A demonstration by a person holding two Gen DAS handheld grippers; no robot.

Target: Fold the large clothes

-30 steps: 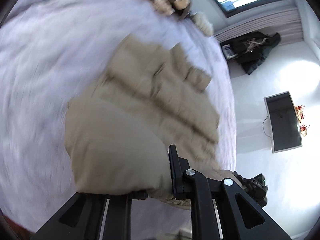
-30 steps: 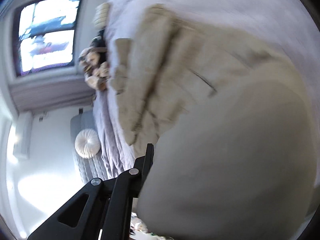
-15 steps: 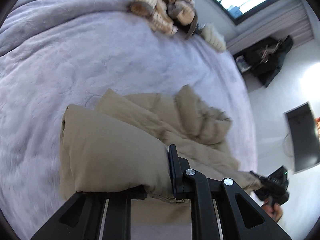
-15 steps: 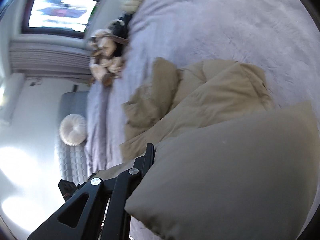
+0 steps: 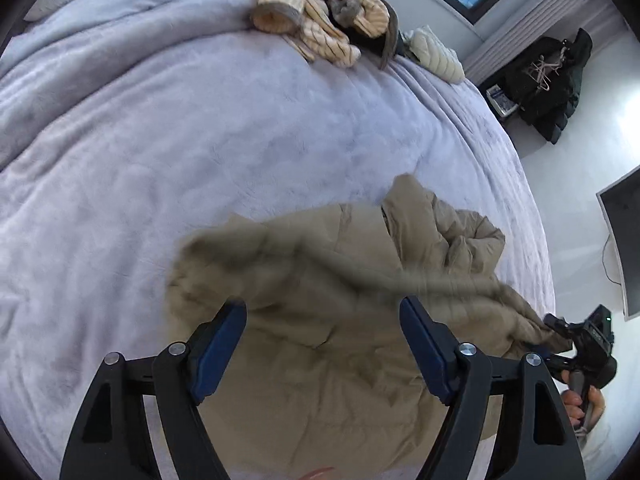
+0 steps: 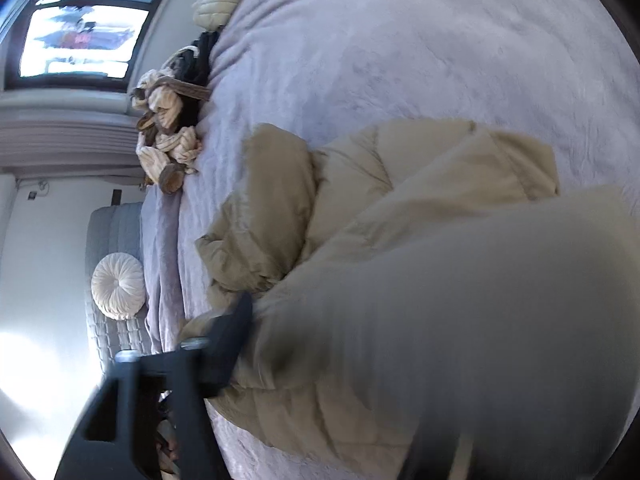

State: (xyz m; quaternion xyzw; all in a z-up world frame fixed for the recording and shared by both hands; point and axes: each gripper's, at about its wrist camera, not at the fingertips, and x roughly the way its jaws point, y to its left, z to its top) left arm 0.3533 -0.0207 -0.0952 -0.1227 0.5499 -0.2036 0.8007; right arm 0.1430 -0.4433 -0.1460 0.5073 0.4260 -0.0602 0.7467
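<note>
two blue-padded fingers of the left gripper (image 5: 322, 344) are spread above the puffy beige quilted jacket (image 5: 340, 320); the right gripper (image 6: 360, 344) is smothered by it, its finger state unreadable.

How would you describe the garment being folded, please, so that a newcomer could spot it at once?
Start from the wide lavender fleece blanket covering the bed. At its near edge, under the left gripper with its jaws apart, lies a puffy beige quilted jacket. Unlike the cream-and-brown striped knitwear pile at the far edge, it is plain, padded and single-coloured.
</note>
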